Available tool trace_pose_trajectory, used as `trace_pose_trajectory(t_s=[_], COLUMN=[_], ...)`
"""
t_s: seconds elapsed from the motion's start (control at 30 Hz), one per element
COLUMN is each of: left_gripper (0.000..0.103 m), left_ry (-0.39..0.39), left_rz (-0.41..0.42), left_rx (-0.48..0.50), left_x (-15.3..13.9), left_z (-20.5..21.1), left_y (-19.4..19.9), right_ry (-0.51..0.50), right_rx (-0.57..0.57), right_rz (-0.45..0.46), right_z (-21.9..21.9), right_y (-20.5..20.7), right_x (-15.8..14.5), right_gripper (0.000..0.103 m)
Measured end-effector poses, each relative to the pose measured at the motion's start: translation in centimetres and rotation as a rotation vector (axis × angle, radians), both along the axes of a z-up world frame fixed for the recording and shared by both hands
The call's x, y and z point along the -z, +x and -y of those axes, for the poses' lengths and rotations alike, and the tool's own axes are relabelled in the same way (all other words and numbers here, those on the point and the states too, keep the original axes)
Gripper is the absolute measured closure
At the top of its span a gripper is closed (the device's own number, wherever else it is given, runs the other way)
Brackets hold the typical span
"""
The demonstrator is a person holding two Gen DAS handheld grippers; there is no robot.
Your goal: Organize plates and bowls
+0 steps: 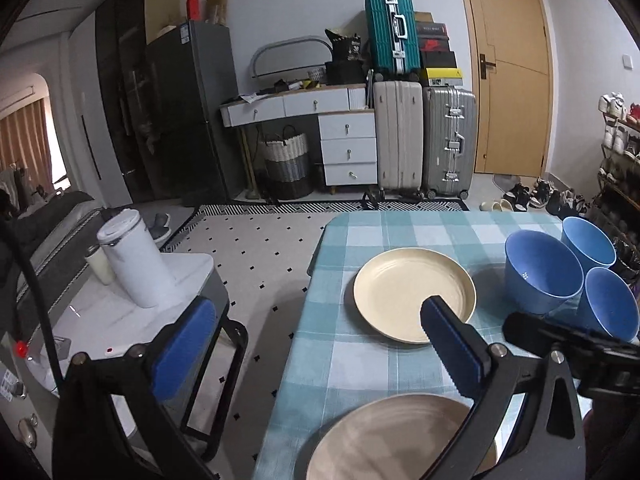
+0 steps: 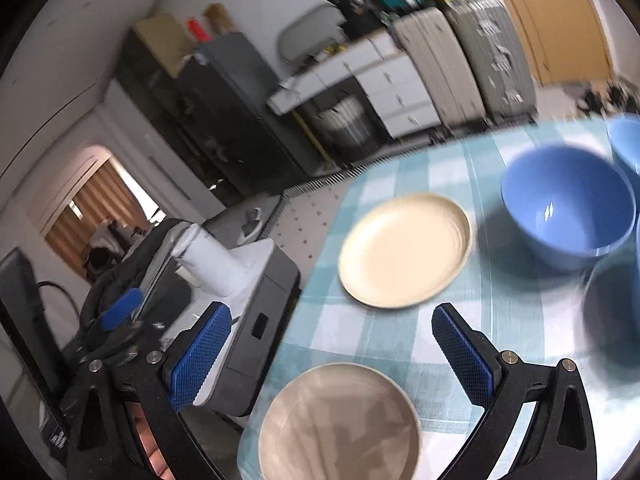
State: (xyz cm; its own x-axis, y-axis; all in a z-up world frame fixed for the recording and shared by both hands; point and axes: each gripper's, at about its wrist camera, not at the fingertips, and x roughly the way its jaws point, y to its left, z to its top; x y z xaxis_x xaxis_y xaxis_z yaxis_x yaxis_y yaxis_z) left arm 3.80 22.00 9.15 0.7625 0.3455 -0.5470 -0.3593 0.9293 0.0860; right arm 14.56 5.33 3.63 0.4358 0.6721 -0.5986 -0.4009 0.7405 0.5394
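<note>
Two plates (image 1: 414, 294) (image 1: 384, 440); three blue bowls (image 1: 540, 270) (image 1: 588, 242) (image 1: 610, 304); checked tablecloth (image 1: 360, 360)

A white desk with drawers (image 1: 320, 128) stands against the far pale wall (image 1: 288, 4), suitcases (image 1: 426, 140) to its right, a wooden door (image 1: 512, 72) beyond; a dark fridge (image 1: 188, 112) stands left on the dotted tile floor (image 1: 256, 256).

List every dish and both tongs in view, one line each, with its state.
Cream plate: flat on the checked tablecloth, empty.
Tan plate: flat at the near edge, empty.
Three blue bowls: upright, empty, clustered, not nested.
Left tongs: open, holding nothing.
Right tongs: open, holding nothing, above the tan plate.
</note>
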Motion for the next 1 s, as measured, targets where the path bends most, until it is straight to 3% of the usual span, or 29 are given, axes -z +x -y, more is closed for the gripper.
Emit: trace_pose_trajectory(t_s=[0.17,0.33,0.4,0.57,0.7,0.8,1.0], left_gripper=[0.000,0.000,0.000,0.000,0.000,0.000,0.000], left_ry=[-0.106,-0.369,-0.426,-0.500,-0.560,-0.606,-0.587], left_rz=[-0.100,-0.237,-0.279,-0.394,-0.423,-0.440,-0.437], left_rx=[-0.003,-0.007,-0.006,-0.008,-0.044,-0.056,-0.047], left_x=[1.9,5.4,7.0,10.9,12.7,13.8,14.5], left_z=[-2.0,-5.0,-5.4,-5.9,-7.0,-7.6,-7.9], left_y=[3.8,8.0,9.6,12.9,14.4,15.2,16.5], right_ry=[-0.028,-0.094,-0.135,-0.180,-0.257,-0.259,-0.269], right_rx=[0.056,0.110,0.098,0.072,0.067,0.084,0.077], right_rz=[-0.100,-0.159,-0.158,-0.190,-0.179,-0.192,-0.174], right_z=[0.4,0.6,0.1,-1.3,-2.4,-2.6,-3.4], right_y=[3.2,6.5,7.5,9.4,10.6,11.7,12.8], right_x=[2.6,4.3,4.8,6.6,7.9,8.9,9.9], right_gripper=[0.001,0.001,0.001,0.001,0.001,0.001,0.001])
